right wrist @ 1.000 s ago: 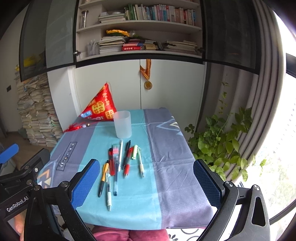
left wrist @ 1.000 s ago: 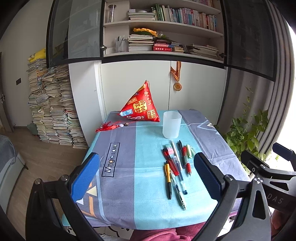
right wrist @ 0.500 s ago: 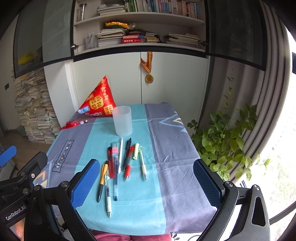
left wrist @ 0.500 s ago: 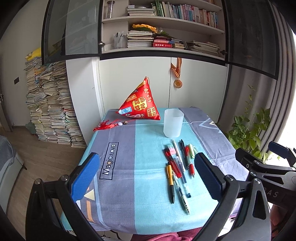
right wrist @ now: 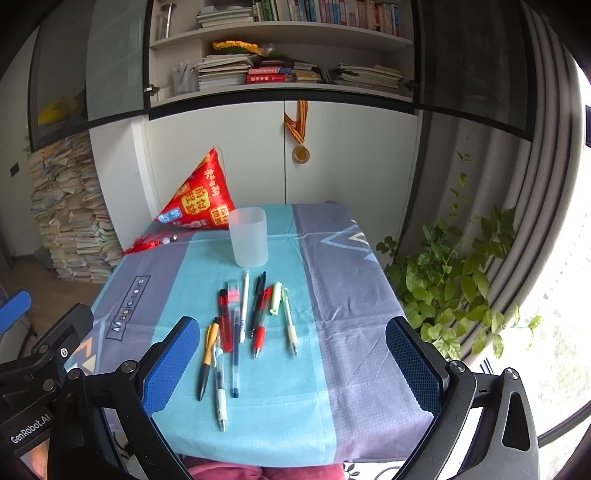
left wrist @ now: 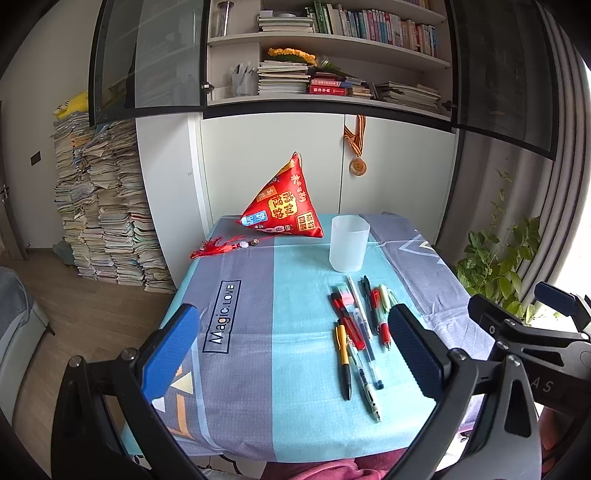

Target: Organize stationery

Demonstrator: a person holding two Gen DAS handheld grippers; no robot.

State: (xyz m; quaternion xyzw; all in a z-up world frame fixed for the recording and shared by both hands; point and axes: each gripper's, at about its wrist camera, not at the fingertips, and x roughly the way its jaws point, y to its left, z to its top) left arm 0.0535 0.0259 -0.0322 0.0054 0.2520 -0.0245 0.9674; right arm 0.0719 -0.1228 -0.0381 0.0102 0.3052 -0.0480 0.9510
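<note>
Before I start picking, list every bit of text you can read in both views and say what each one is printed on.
"Magic.LOVE": on the blue and grey tablecloth.
"GenRobot.AI": on the left gripper's black body, seen in the right wrist view.
"AS", the rest cut off: on the right gripper's black body.
Yellow Chinese characters on the red pyramid-shaped fabric pouch: too blurred to quote.
Book spines on the shelves and pen barrels: too small.

White cabinets (left wrist: pixel 273 166) behind table, bookshelf (left wrist: pixel 332 48) above, paper stacks (left wrist: pixel 99 206) on wood floor (left wrist: pixel 85 317), plant (right wrist: pixel 450 280) by bright window.
</note>
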